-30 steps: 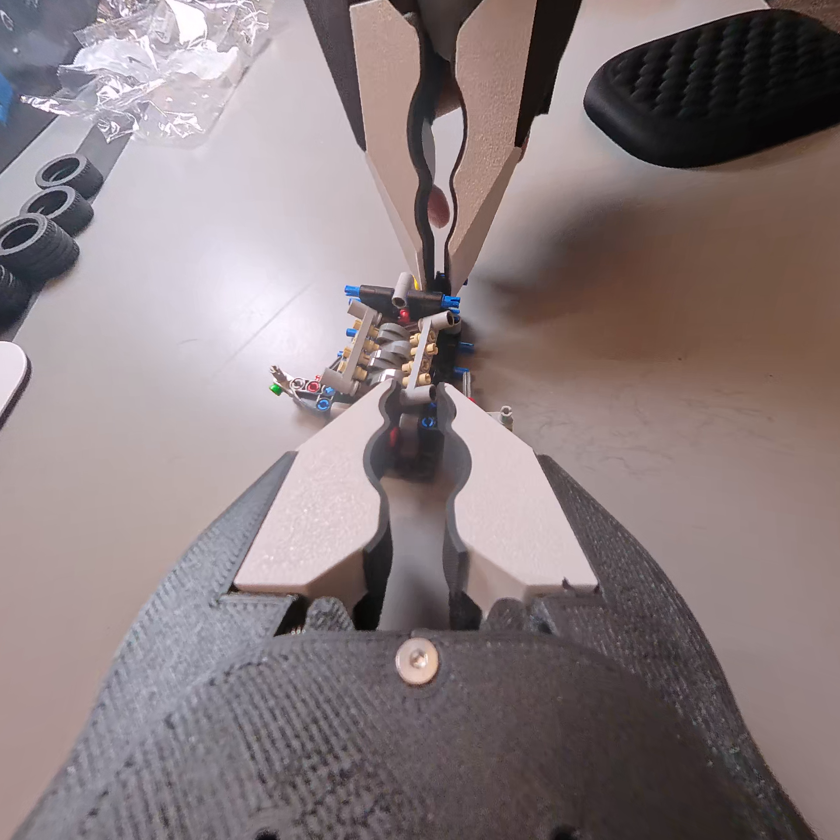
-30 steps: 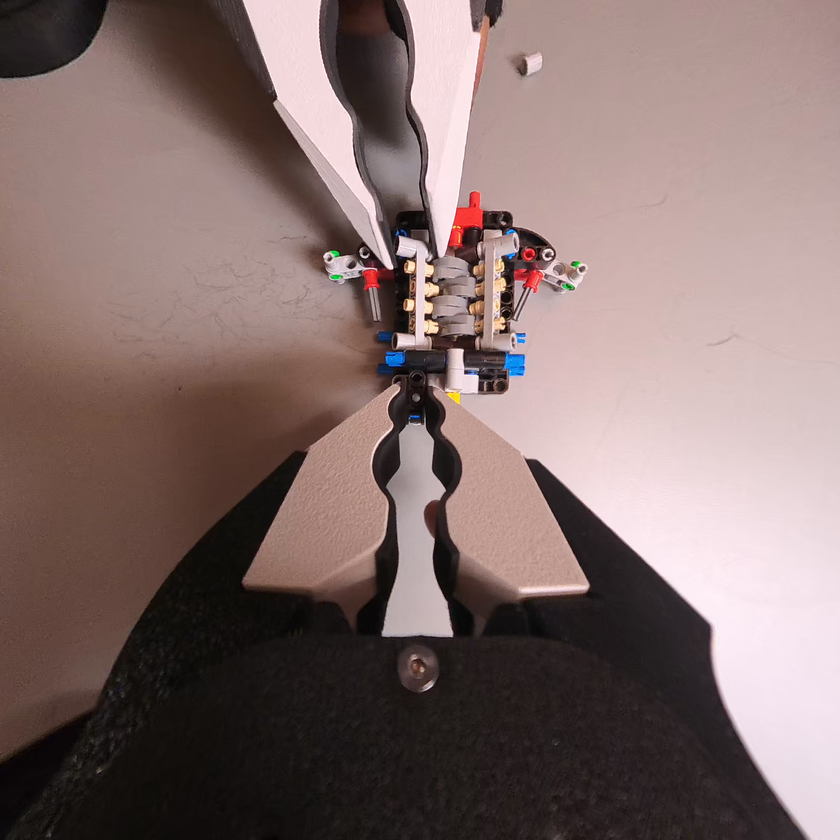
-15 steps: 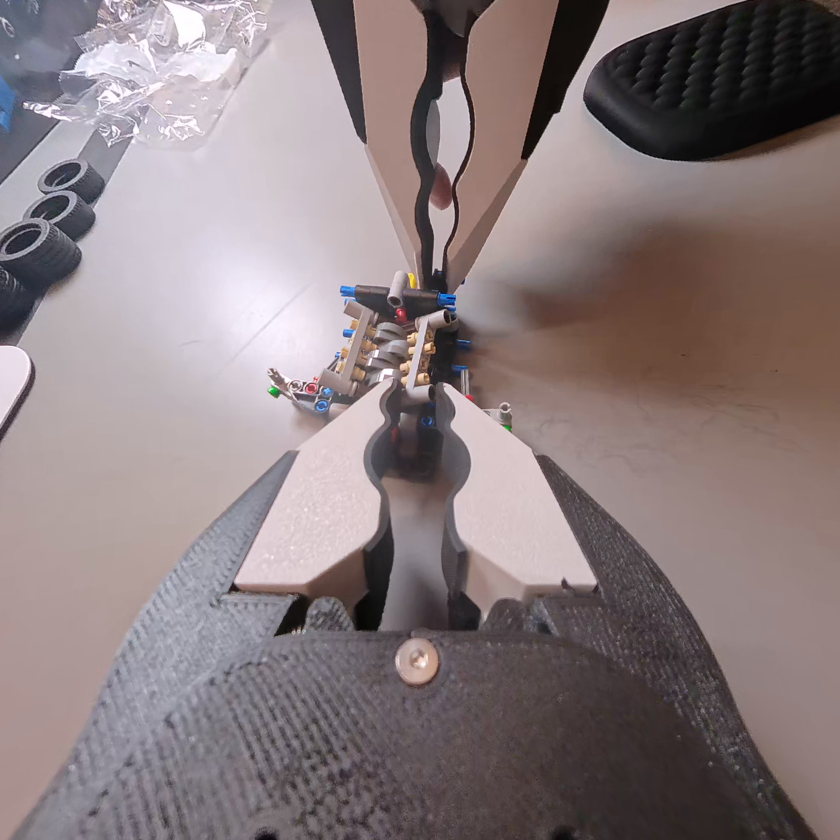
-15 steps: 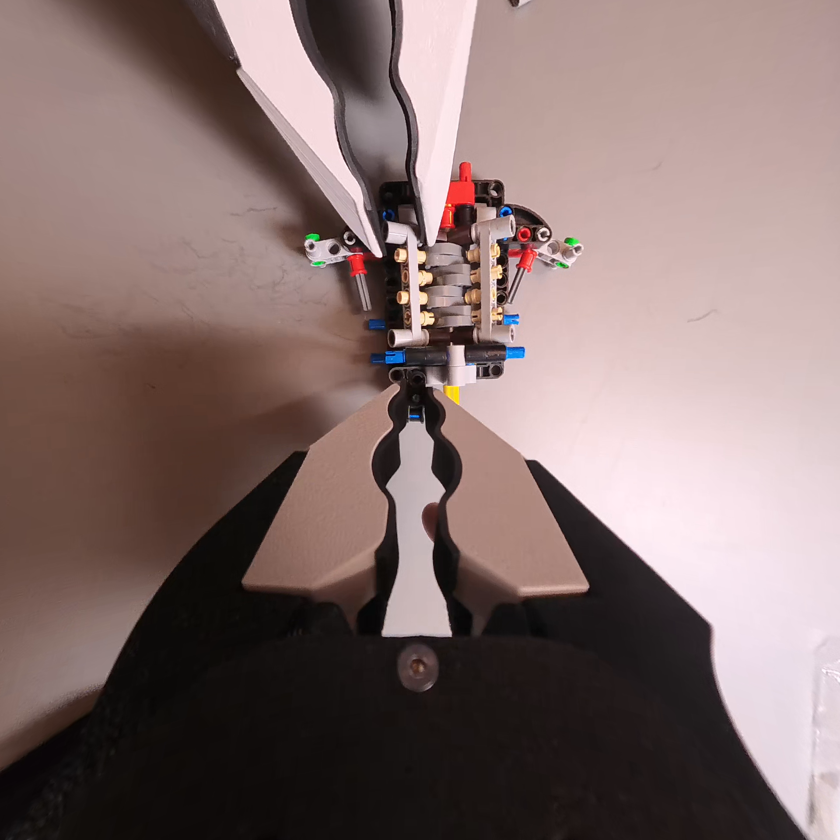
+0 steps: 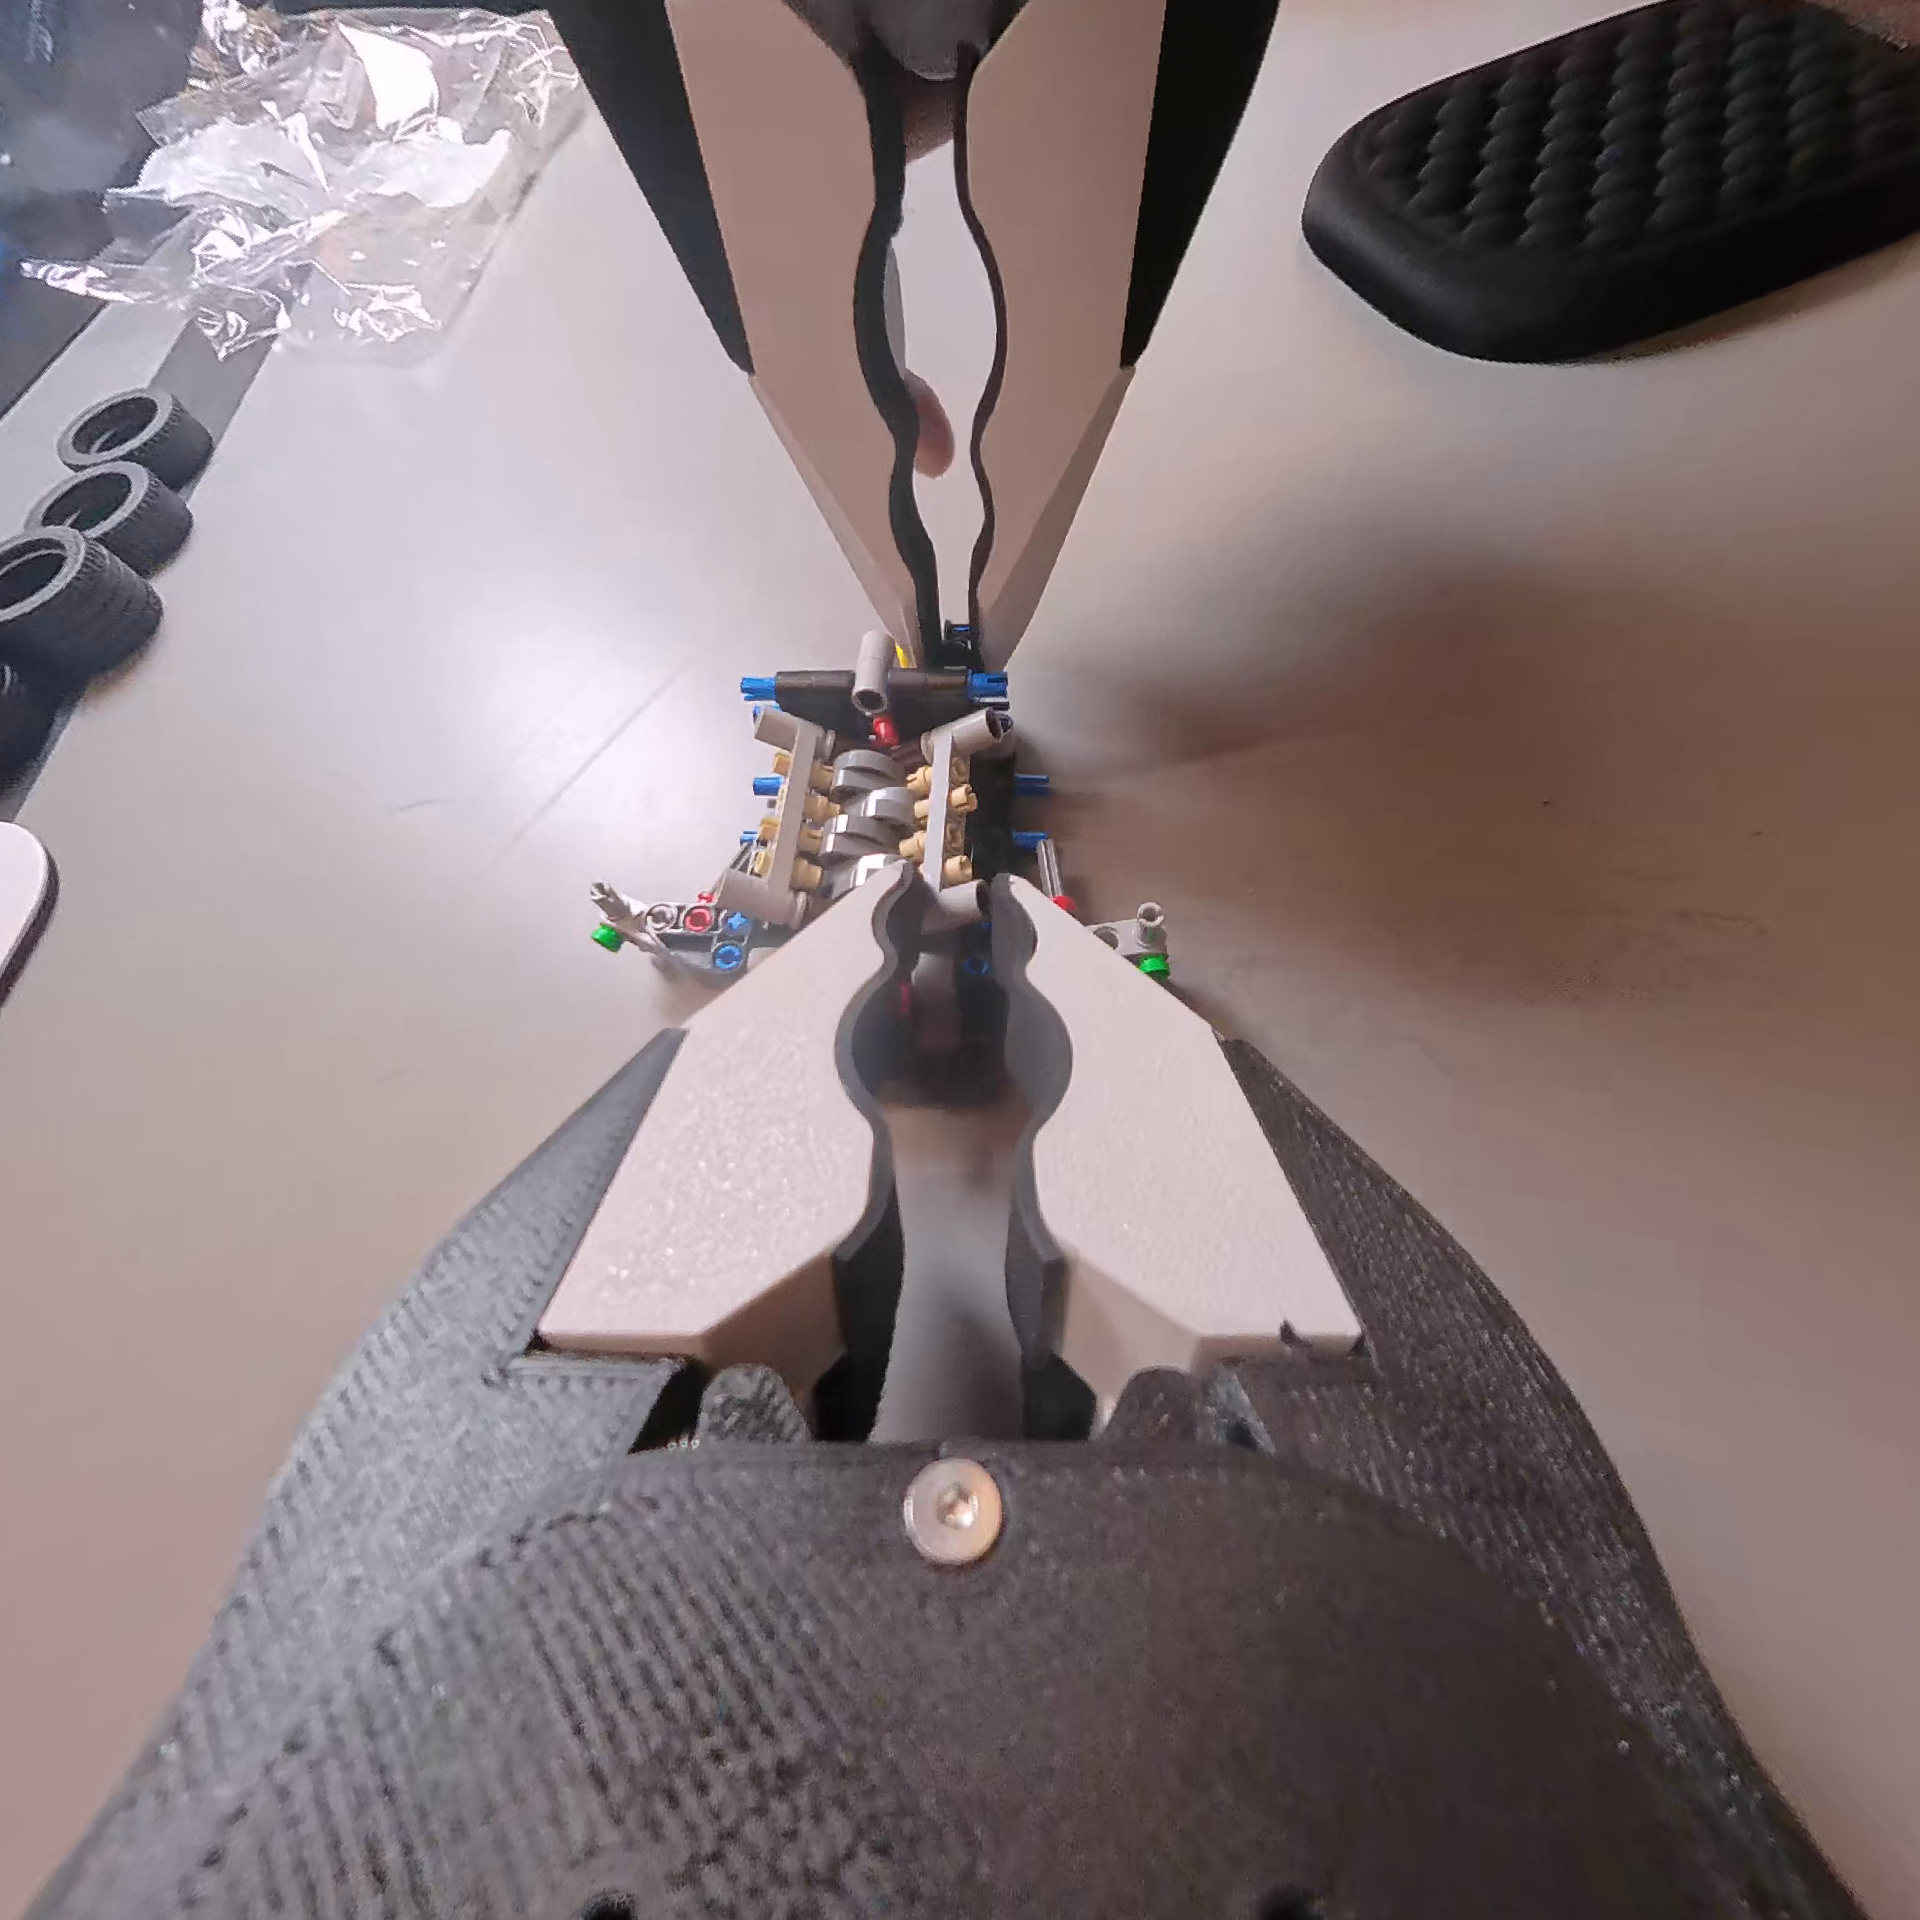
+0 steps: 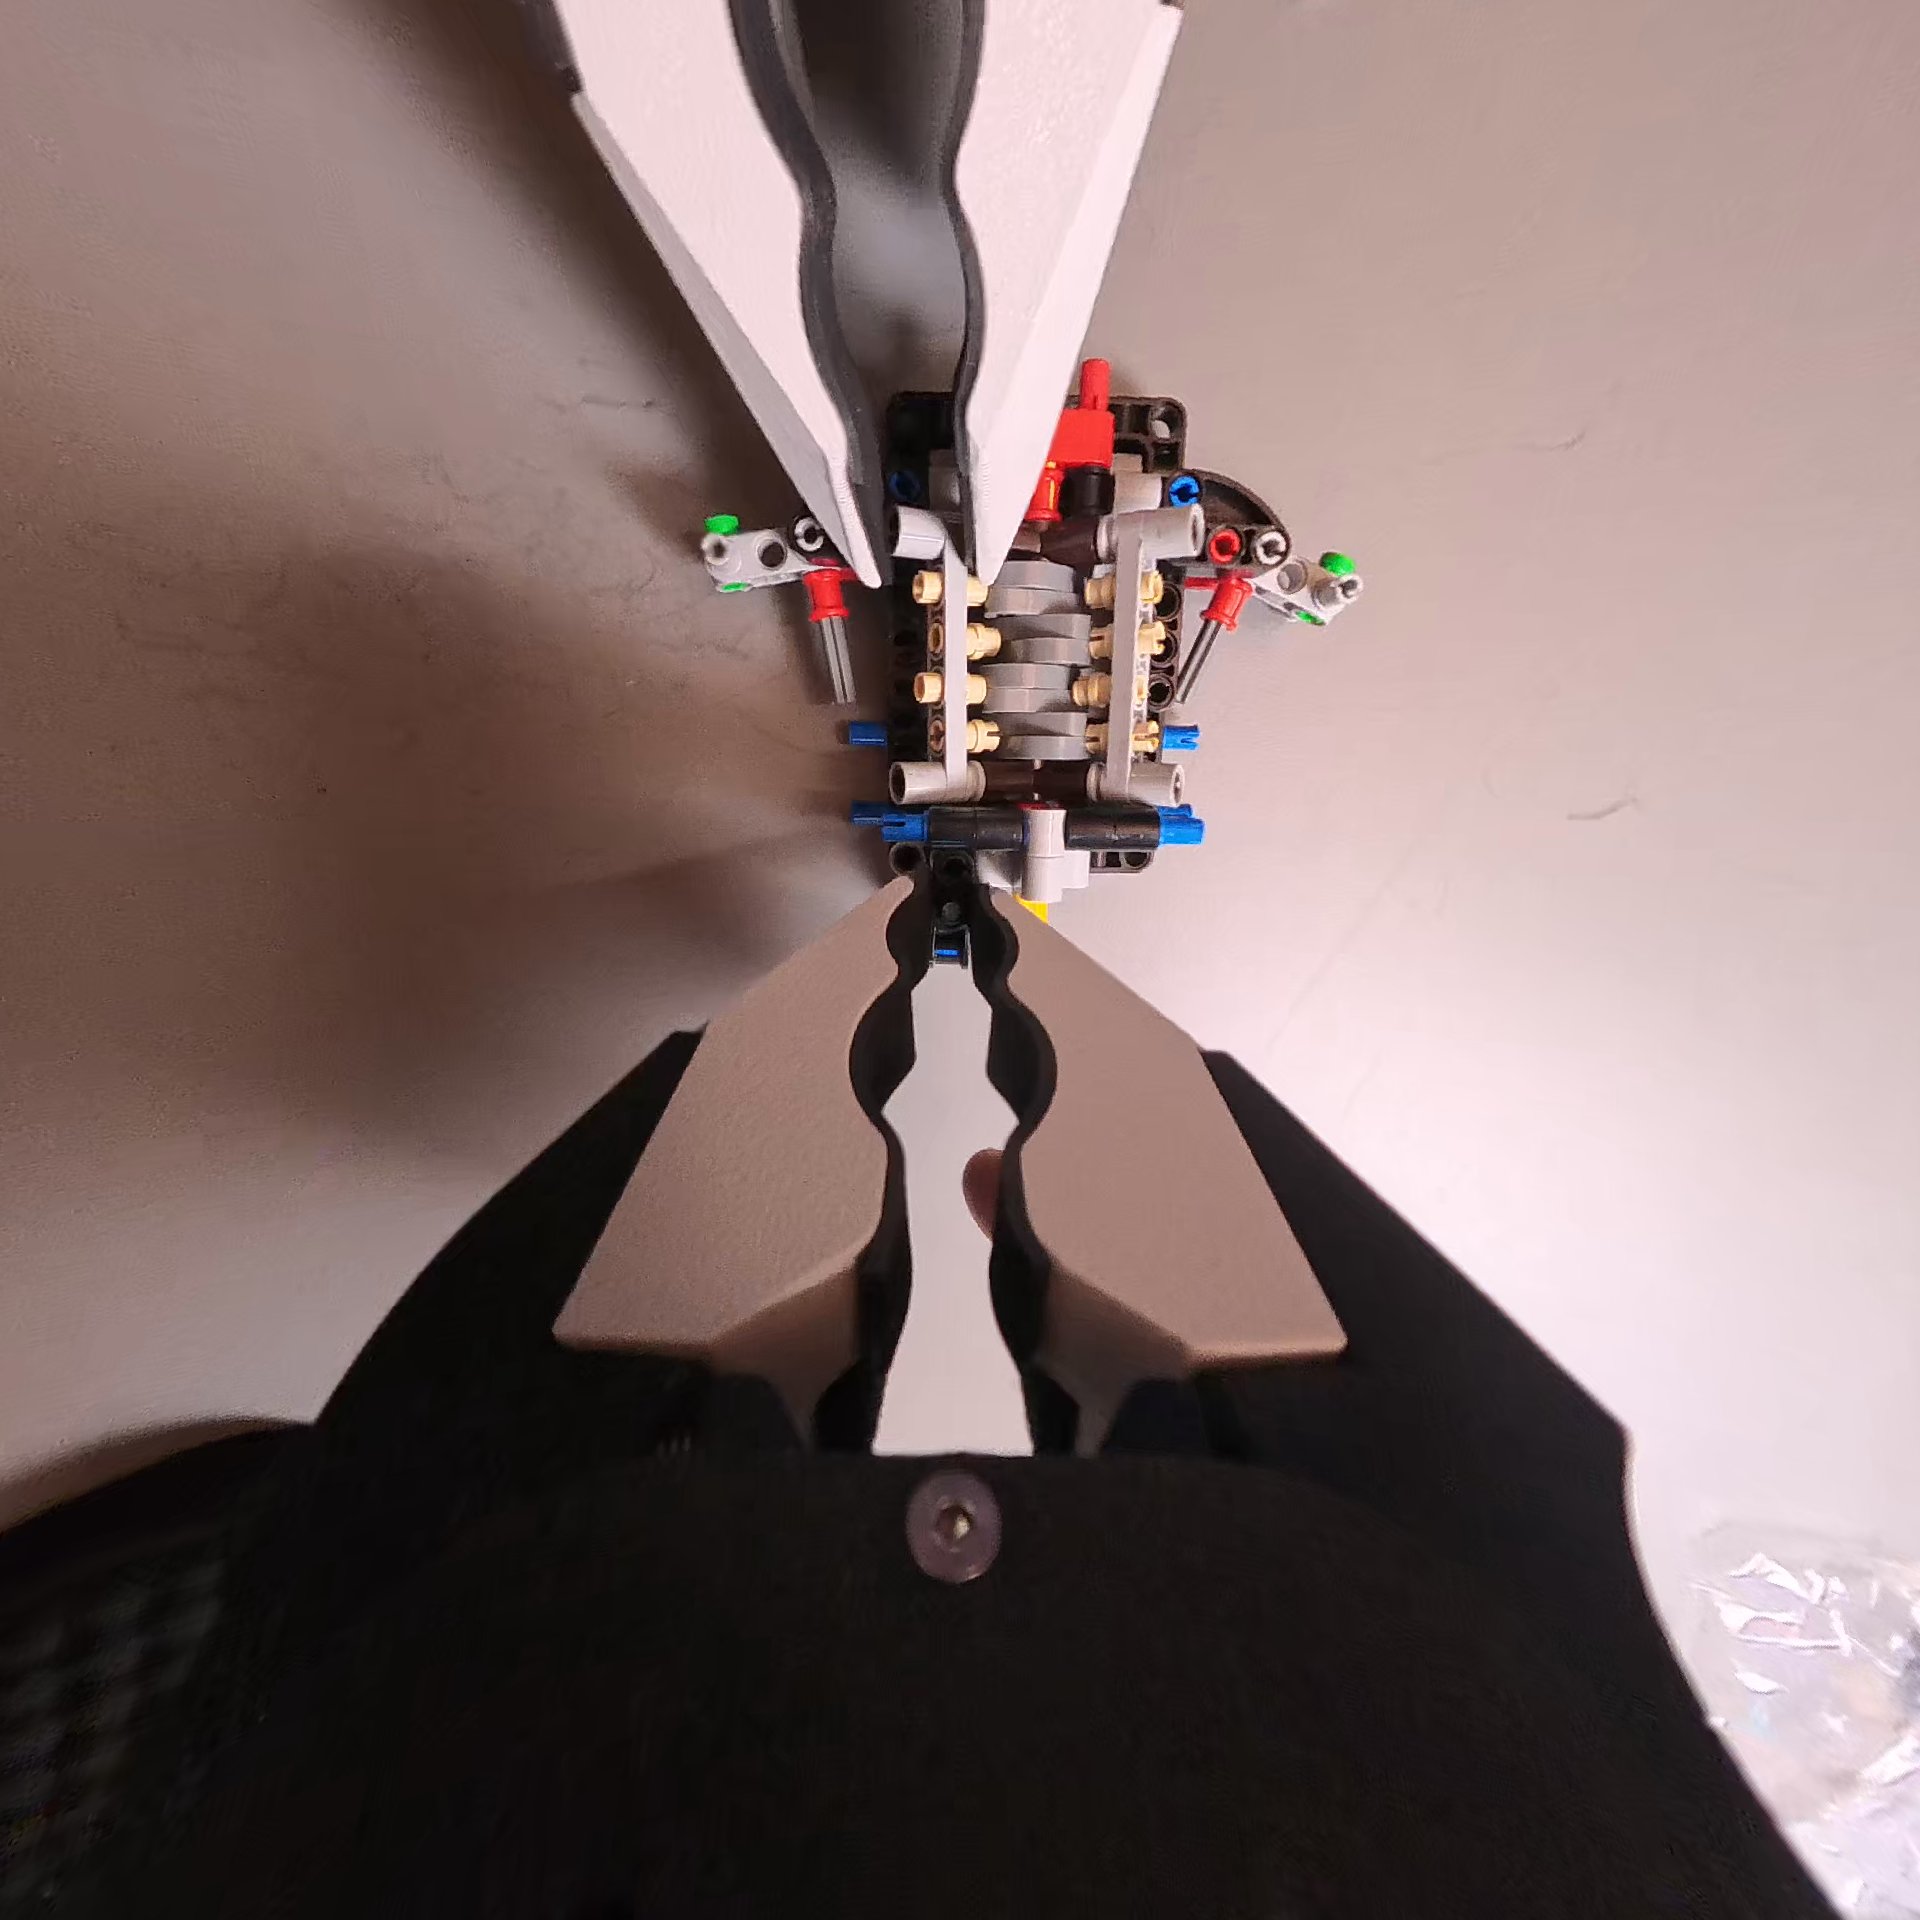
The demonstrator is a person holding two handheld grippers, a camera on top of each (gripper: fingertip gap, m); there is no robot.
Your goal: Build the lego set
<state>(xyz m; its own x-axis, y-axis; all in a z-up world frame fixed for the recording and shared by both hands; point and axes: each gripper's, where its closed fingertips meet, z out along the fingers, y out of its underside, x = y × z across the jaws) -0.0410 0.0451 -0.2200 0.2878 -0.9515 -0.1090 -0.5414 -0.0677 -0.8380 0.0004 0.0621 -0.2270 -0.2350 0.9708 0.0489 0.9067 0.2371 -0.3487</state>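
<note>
A small lego technic assembly (image 5: 883, 800) with grey beams, tan pins, blue pins and red parts lies between both grippers on the pale table (image 5: 416, 935). My left gripper (image 5: 945, 904) is shut on its near end, and its fingers hide that part. In the right wrist view the assembly (image 6: 1039, 665) shows from above, with the left gripper (image 6: 925, 561) clamped on a grey beam at its far left corner. My right gripper (image 6: 951, 904) is shut on a black connector with a blue pin (image 6: 951, 920) at the assembly's near end. It also shows in the left wrist view (image 5: 951, 634).
Several black tyres (image 5: 73, 592) line the left edge, with crumpled clear plastic bags (image 5: 312, 208) behind them. A black padded rest (image 5: 1621, 197) lies at the far right. A white object (image 5: 16, 904) pokes in at the left. More clear plastic (image 6: 1818, 1683) lies at the right view's lower right. Across from one pair of fingers to the other is roughly 5 cm. Both grippers' tips are roughly 25 cm from the white object (image 5: 16, 904).
Both grips hold throughout. The right gripper has swung to stand more squarely opposite the left. In the right view the loose grey piece has left the frame and plastic has come in.
</note>
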